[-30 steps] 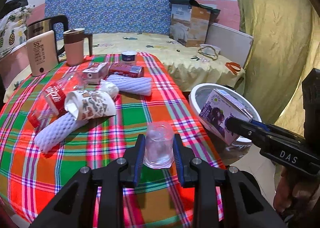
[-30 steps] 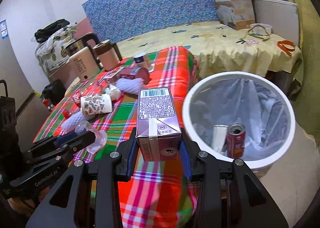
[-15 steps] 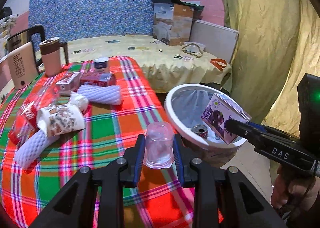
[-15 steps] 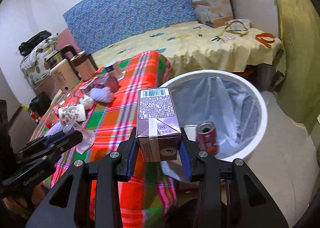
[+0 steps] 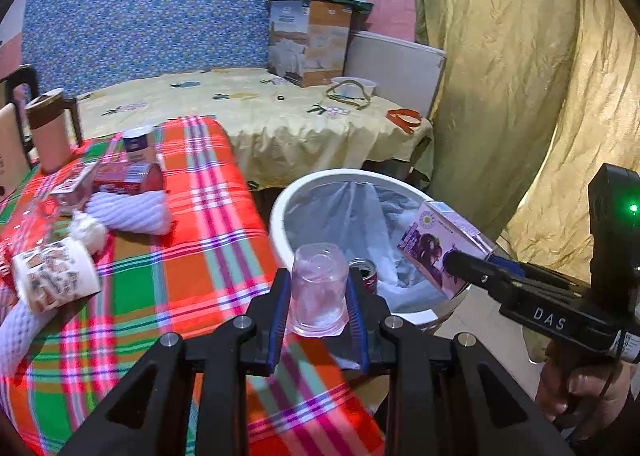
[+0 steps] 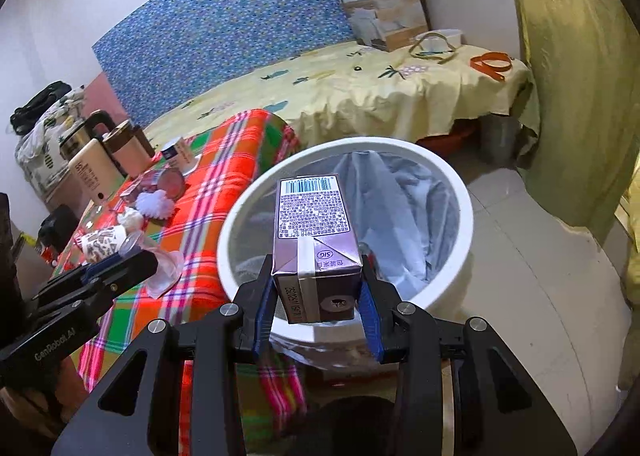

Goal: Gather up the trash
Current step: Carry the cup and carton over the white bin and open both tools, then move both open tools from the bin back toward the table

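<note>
Gripping a clear plastic cup [image 5: 318, 290] upside down, the left claw [image 5: 318, 298] hangs at the worktop [image 5: 208, 224] edge beside the white bin [image 6: 460, 216] — the right claw [image 6: 318, 296] pinches a purple carton [image 6: 314, 232] above its rim. Inside lies a red can [image 5: 366, 274]; behind — more litter on the plaid cloth.

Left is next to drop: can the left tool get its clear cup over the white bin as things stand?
Probably yes. The left tool grips the clear cup beside the white bin; only the right tool's purple carton hangs over the far side.
</note>
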`<action>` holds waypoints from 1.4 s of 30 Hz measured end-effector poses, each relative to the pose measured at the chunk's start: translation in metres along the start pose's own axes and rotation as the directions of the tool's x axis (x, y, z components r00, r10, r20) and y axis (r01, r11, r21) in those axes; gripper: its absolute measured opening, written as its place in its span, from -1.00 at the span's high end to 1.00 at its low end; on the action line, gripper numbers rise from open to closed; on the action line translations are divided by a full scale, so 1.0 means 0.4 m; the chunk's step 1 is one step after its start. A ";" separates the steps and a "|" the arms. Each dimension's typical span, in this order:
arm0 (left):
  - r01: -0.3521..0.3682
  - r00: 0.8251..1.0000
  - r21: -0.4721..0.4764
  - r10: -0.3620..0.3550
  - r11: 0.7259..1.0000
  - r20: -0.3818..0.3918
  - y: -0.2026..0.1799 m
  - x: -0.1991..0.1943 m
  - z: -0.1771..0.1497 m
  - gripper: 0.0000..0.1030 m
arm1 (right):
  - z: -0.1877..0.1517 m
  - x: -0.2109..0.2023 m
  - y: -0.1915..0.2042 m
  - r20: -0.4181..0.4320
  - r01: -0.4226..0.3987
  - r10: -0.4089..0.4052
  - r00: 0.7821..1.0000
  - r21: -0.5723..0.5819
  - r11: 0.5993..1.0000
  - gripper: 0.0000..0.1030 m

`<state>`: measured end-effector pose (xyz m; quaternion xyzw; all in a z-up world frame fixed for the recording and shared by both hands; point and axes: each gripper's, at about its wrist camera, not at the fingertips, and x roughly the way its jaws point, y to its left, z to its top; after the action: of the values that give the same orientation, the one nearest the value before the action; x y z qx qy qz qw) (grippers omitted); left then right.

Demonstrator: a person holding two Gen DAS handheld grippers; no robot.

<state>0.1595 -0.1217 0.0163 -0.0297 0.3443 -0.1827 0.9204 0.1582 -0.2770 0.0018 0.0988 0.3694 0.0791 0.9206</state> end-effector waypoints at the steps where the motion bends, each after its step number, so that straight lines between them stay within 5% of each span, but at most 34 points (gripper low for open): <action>1: 0.008 1.000 0.003 -0.008 1.000 -0.003 -0.005 0.007 0.002 0.43 | -0.001 0.002 -0.003 -0.002 0.003 -0.003 1.000 0.003 1.000 0.23; 27: 0.111 0.990 0.031 -0.108 0.993 -0.093 -0.054 0.165 0.032 0.42 | 0.013 0.046 -0.051 -0.050 0.066 -0.066 0.997 0.003 0.998 0.22; 31: 0.120 0.988 0.024 -0.117 0.992 -0.097 -0.051 0.167 0.030 0.18 | 0.015 0.052 -0.047 -0.067 0.072 -0.072 0.995 0.000 0.997 0.22; 42: 0.108 0.992 0.001 -0.108 0.994 -0.063 -0.022 0.131 0.027 0.14 | 0.016 0.034 -0.036 -0.046 0.085 -0.085 0.995 -0.001 0.996 0.15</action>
<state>0.2001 -0.1492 -0.0063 -0.0407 0.3708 -0.2339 0.8978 0.1735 -0.2887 -0.0064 0.0817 0.3945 0.0418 0.9143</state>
